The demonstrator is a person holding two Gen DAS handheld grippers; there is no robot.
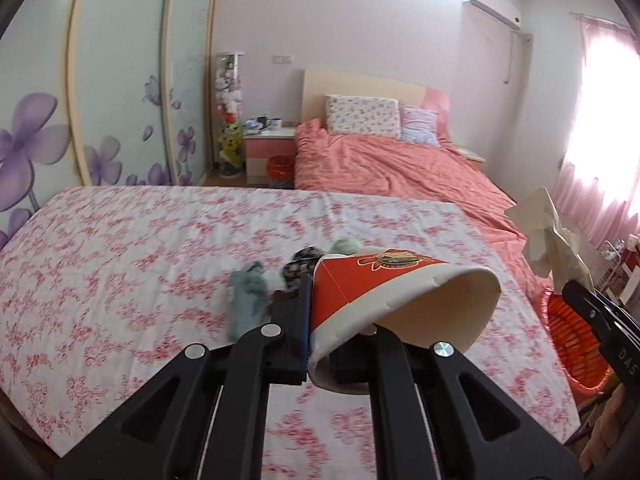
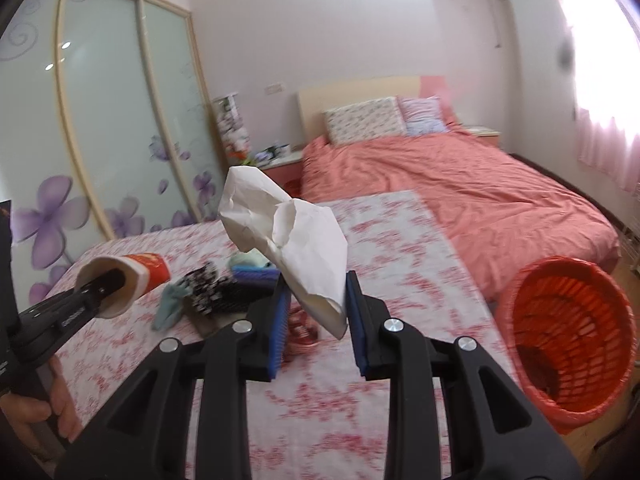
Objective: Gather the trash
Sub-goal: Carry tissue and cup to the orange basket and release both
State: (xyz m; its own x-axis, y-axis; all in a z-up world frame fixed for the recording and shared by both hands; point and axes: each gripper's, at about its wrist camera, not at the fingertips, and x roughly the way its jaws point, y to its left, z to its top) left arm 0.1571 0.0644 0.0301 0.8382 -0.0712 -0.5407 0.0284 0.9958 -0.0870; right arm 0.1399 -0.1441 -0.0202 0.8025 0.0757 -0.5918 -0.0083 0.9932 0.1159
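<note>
A red paper cup [image 1: 400, 292] lies tilted in my left gripper [image 1: 314, 316], which is shut on its rim with one finger inside the cup and one outside. In the right wrist view the same cup [image 2: 144, 272] and left gripper [image 2: 108, 284] hang over the flowered bedsheet [image 2: 380, 248]. My right gripper [image 2: 318, 304] is shut on a crumpled white paper [image 2: 288, 232] between its blue pads [image 2: 280, 312]. The left wrist view has that paper [image 1: 548, 236] at its right edge, above an orange mesh basket [image 1: 568, 340]. The basket [image 2: 572, 340] stands on the floor right of the bed.
A teal sock [image 2: 172, 304], a black patterned cloth [image 2: 204, 284], a blue item [image 2: 256, 276] and a red patterned item [image 2: 304, 328] lie on the sheet. Beyond are a pink bed [image 1: 400, 164], a nightstand [image 1: 268, 148], another orange basket [image 1: 280, 168] and flowered wardrobe doors [image 1: 120, 100]. A hand [image 2: 48, 412] holds the left gripper.
</note>
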